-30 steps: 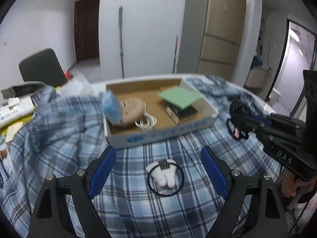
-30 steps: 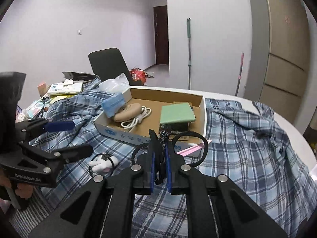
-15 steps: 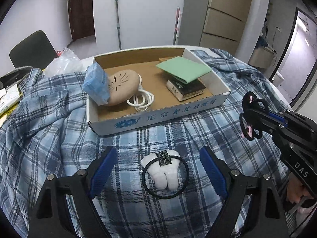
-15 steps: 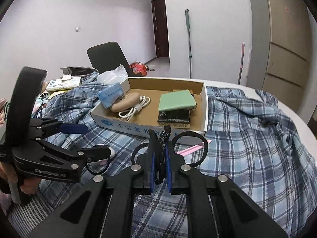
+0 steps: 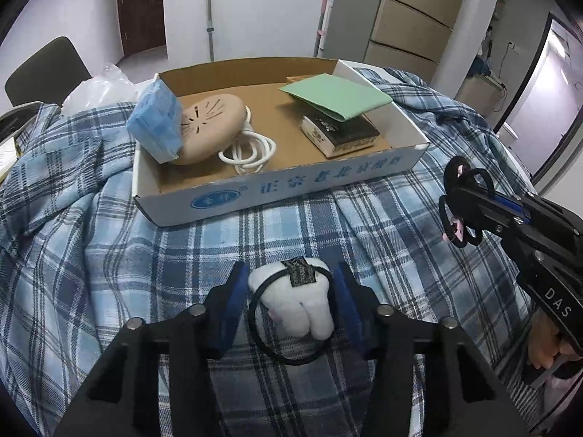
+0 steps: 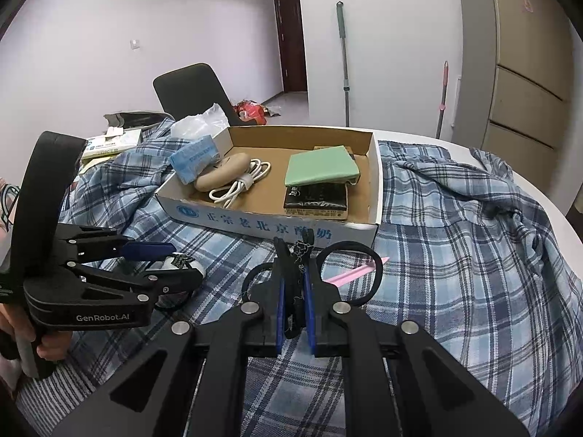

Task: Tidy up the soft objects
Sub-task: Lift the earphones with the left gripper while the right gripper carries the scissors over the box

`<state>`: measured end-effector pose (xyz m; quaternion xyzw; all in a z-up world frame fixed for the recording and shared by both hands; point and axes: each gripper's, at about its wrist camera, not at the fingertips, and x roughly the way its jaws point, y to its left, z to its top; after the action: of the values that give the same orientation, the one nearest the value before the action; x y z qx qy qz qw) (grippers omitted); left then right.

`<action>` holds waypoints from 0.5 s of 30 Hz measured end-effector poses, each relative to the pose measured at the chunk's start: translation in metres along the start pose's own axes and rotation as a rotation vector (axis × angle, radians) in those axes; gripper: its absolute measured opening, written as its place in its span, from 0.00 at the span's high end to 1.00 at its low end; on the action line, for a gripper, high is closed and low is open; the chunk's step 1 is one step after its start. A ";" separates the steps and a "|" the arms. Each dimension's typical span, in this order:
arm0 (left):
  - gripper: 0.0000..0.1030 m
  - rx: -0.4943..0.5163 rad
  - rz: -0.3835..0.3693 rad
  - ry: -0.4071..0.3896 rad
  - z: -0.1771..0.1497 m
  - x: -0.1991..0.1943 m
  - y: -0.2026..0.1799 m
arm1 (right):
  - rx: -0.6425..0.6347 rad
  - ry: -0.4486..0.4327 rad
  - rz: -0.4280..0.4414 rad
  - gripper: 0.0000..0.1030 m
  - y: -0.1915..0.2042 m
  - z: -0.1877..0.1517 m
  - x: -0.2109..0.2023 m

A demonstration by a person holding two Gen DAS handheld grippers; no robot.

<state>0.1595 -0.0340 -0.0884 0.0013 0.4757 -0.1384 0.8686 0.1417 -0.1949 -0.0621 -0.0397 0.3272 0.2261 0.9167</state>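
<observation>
Closing in over the plaid cloth [image 5: 109, 273], the left gripper [image 5: 289, 293] points steeply down, its jaws just drawn narrower around the white plush hair tie [image 5: 291, 298] lying just in front of the cardboard box [image 5: 277, 189]; pads look beside it, perhaps not yet pressing. It's light and squashy, so pinch the fluffy body, not the thin loop. The right gripper [image 6: 293, 284], tilted gently down, is clamped on black hair ties [image 6: 349, 276].

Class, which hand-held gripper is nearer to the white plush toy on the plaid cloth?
Left. The left hand-held gripper has just been closing, its fingers flanking the white plush toy. The right hand-held gripper is off to the side, shut on black hair ties.
</observation>
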 end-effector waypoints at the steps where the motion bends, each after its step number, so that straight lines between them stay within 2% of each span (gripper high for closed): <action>1: 0.55 0.002 -0.005 0.003 -0.001 0.001 0.000 | 0.000 0.003 -0.001 0.92 0.000 0.000 0.001; 5: 0.64 -0.003 -0.004 -0.005 -0.002 0.001 0.000 | 0.005 0.002 -0.004 0.92 -0.001 0.000 0.001; 11: 0.65 0.001 0.006 -0.076 -0.002 -0.019 -0.001 | 0.014 -0.019 0.003 0.92 -0.005 0.002 -0.003; 15: 0.65 -0.023 -0.020 -0.128 0.001 -0.046 -0.004 | 0.007 -0.056 0.002 0.92 -0.004 0.004 -0.011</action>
<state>0.1354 -0.0274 -0.0494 -0.0224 0.4209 -0.1414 0.8957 0.1384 -0.2015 -0.0526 -0.0298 0.3022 0.2271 0.9253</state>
